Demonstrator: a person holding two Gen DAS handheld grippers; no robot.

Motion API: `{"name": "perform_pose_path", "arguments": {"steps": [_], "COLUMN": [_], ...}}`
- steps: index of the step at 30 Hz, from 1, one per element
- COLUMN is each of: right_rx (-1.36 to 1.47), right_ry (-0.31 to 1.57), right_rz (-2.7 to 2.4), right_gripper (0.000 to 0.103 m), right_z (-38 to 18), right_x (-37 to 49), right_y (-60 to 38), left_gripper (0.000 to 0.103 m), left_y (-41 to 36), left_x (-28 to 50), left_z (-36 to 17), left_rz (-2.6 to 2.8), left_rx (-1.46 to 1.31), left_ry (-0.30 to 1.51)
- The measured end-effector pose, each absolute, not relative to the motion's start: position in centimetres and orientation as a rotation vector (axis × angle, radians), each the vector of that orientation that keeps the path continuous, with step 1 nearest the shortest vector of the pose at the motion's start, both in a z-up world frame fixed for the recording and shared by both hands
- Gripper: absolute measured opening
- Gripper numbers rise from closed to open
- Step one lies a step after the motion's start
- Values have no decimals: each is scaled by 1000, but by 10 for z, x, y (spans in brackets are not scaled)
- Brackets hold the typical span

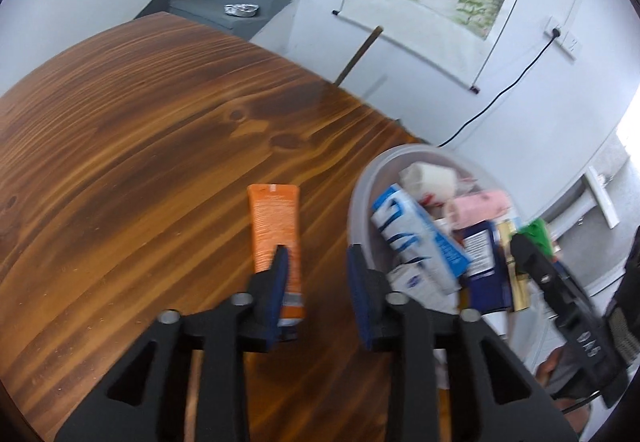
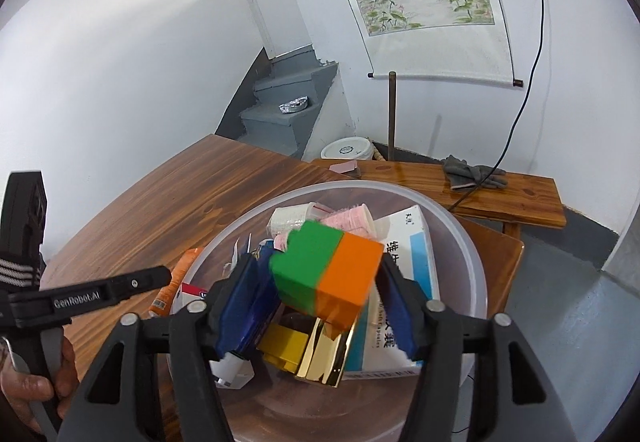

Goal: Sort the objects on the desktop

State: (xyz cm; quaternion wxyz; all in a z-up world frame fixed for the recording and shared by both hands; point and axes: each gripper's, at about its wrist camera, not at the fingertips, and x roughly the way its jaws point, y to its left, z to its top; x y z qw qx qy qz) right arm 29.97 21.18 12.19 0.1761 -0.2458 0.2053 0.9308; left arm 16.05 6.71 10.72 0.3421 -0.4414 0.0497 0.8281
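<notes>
**Cube over the bowl, tube on the table**

The right gripper (image 2: pixel 326 306) is hanging over the bowl (image 2: pixel 460 238) and pointing down into it. Its two blue fingers (image 2: pixel 244 306) are spread wide. A cube (image 2: pixel 326 274) is sitting in the gap between them, tipped on a corner. One side is showing green and one side is showing orange. It looks a bit blurry. The cube is close to both fingers, but I cannot tell if they are touching it.

The bowl is see-through and is sitting on the brown wooden table (image 2: pixel 248 177). Many things are lying inside it. A white and blue box (image 2: pixel 416 254) is leaning at the right side. A shiny gold box (image 2: pixel 324 358) and a yellow block (image 2: pixel 284 346) are lying under the cube. A pink roll (image 2: pixel 352 219) and a white roll (image 2: pixel 288 217) are lying at the far side.

The left gripper (image 1: pixel 318 262) is sitting low over the table, just left of the bowl (image 1: pixel 356 193). Its fingers are spread apart and holding nothing. An orange tube (image 1: pixel 276 230) is lying flat on the table (image 1: pixel 140 121), pointing away. The left finger (image 1: pixel 280 270) is covering part of the near end of the tube. A bare hand (image 2: pixel 36 390) is gripping the handle of the left gripper.
</notes>
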Motion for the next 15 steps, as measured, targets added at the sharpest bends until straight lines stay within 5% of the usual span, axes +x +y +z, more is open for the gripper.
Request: {"name": "perform_pose_path", "arguments": {"steps": [6,10,12,13,15], "right_rx": [-681,-675,-661,-660,-658], "right_ry": [591,584,572,554,529], "right_rz": [2627,2638,2654,2663,2661], "right_gripper": [74,75,75,75,75], "right_z": [120,121,124,125,126], "right_x": [301,301,301,300,298], "right_y": [212,210,208,206,204], "left_gripper": [59,59,51,34,31], "left_y": [65,70,72,71,70], "left_x": [156,151,150,148,147], "left_z": [104,94,89,86,85], "left_rz": [2219,2203,2218,2217,2230], "left_rx": [-1131,-1149,-1150,-1160,-1153], "left_ry": [189,218,241,238,236]}}
